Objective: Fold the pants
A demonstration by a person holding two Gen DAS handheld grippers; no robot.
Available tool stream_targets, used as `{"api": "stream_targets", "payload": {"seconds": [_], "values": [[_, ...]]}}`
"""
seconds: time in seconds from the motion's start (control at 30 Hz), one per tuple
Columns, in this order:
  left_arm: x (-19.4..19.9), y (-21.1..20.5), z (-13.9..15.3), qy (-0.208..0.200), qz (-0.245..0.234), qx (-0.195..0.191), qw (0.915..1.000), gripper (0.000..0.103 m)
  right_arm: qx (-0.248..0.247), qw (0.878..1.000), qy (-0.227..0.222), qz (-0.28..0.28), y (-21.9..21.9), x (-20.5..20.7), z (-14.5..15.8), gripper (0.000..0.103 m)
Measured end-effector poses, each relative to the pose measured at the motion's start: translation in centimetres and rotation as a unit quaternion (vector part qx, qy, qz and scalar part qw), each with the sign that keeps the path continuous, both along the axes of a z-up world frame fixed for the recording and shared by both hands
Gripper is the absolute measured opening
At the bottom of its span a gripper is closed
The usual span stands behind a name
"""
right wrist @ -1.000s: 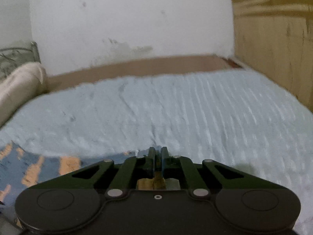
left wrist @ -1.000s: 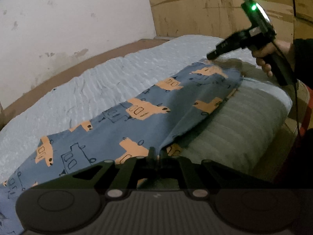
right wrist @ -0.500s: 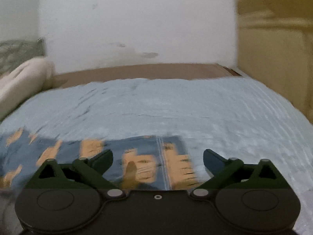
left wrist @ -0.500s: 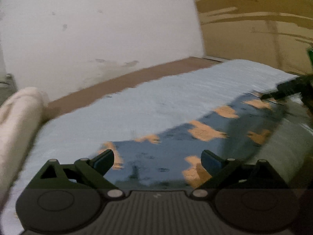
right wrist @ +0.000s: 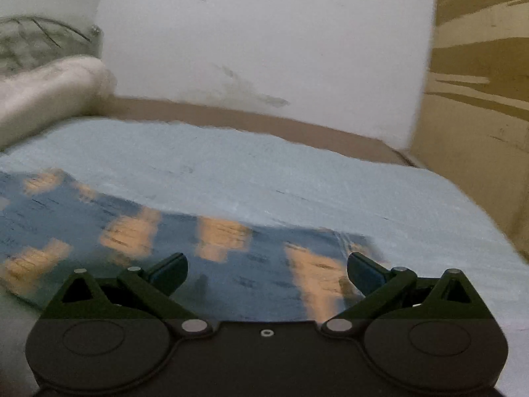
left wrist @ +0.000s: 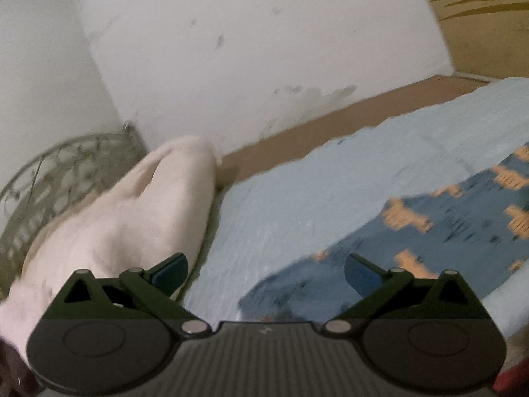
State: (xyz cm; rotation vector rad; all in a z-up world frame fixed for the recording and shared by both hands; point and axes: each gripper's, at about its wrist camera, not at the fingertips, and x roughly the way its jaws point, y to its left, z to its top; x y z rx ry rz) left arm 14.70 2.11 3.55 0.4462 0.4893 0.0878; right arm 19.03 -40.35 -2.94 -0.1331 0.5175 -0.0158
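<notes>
With both jaw pairs spread wide and nothing pinched between them, the blue printed pants point(right wrist: 185, 258) are left lying flat on the light-blue bedspread point(right wrist: 297, 178), free of both tools. From the left gripper point(left wrist: 266, 273) one end of the pants is seen ahead and to the right; under the right gripper point(right wrist: 267, 273) the other end, a straight hemmed edge, is spread. The next fold is best started by regrasping at edge corners, single layer stack pinched fully, both ends lifted evenly so no crease is dragged. The cream pillow point(left wrist: 132, 218) to the left should be kept clear. Frames are motion-blurred; exact layer count cannot be told.
</notes>
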Motion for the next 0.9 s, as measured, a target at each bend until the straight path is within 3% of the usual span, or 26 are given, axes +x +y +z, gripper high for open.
{"api": "stream_targets", "payload": {"seconds": [0.23, 0.47, 0.7, 0.8, 0.9], "values": [[0.8, 4.8, -4.5, 0.042, 0.045, -0.068, 0.9958, 0.102, 0.066, 0.991, -0.023, 0.118, 9.4, 1.2, 0.4, 0.102], [2.3, 8.5, -6.3, 0.043, 0.055, -0.158, 0.985, 0.102, 0.055, 0.986, -0.005, 0.156, 15.3, 3.1, 0.2, 0.102], [5.0, 11.1, -8.0, 0.067, 0.073, -0.245, 0.9645, 0.102, 0.036, 0.989, 0.034, 0.142, 17.0, 4.6, -1.9, 0.102], [5.3, 12.2, -8.5, 0.079, 0.067, -0.295, 0.95, 0.092, 0.035, 0.989, 0.039, 0.137, 16.9, 4.5, -2.4, 0.102], [5.4, 12.7, -8.7, 0.084, 0.062, -0.321, 0.9415, 0.081, 0.033, 0.989, 0.042, 0.14, 17.0, 4.6, -2.8, 0.102]]}}
